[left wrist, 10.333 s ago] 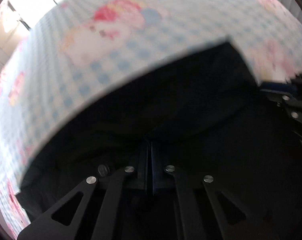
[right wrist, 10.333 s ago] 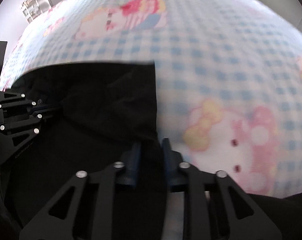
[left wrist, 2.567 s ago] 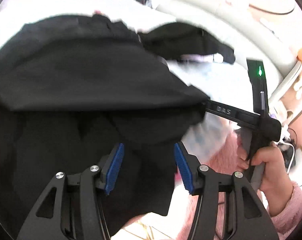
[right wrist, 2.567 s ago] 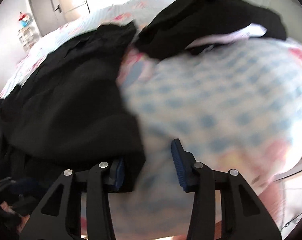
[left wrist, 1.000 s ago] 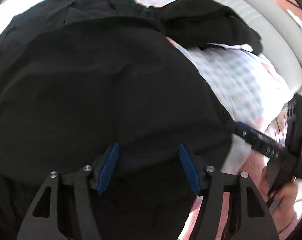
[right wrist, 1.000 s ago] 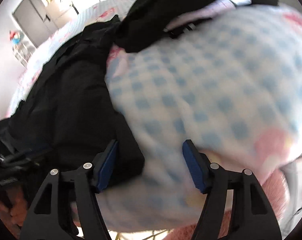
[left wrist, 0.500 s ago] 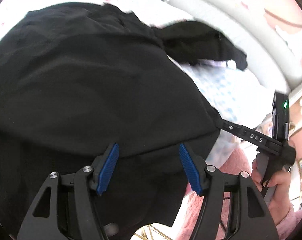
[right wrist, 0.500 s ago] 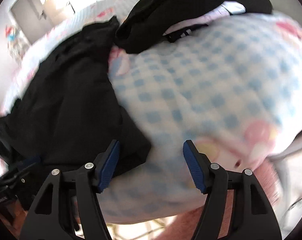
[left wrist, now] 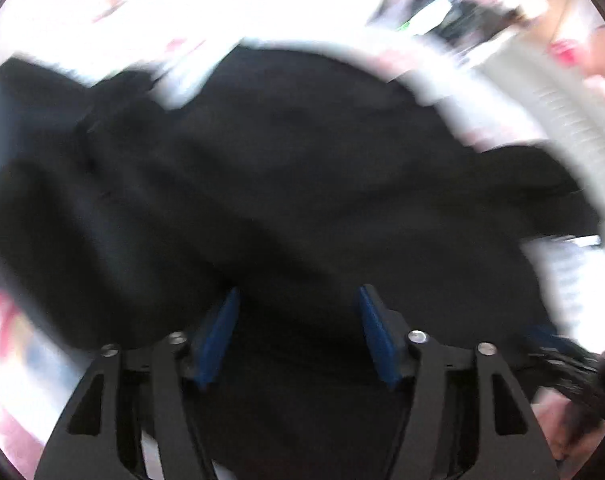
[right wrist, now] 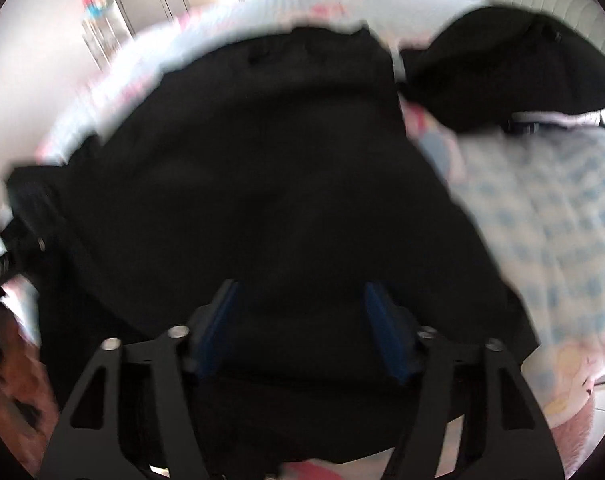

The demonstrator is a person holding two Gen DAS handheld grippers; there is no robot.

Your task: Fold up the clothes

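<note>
Black fabric fills both my views: the dark garment (right wrist: 262,184) lies spread on the blue-checked bedspread (right wrist: 550,216), with a second black piece (right wrist: 502,72) heaped beyond it. My left gripper (left wrist: 296,332) and right gripper (right wrist: 300,320) both hang over the cloth, jaws apart but closing, pads not yet pinching it. Everything is blurred.
</note>
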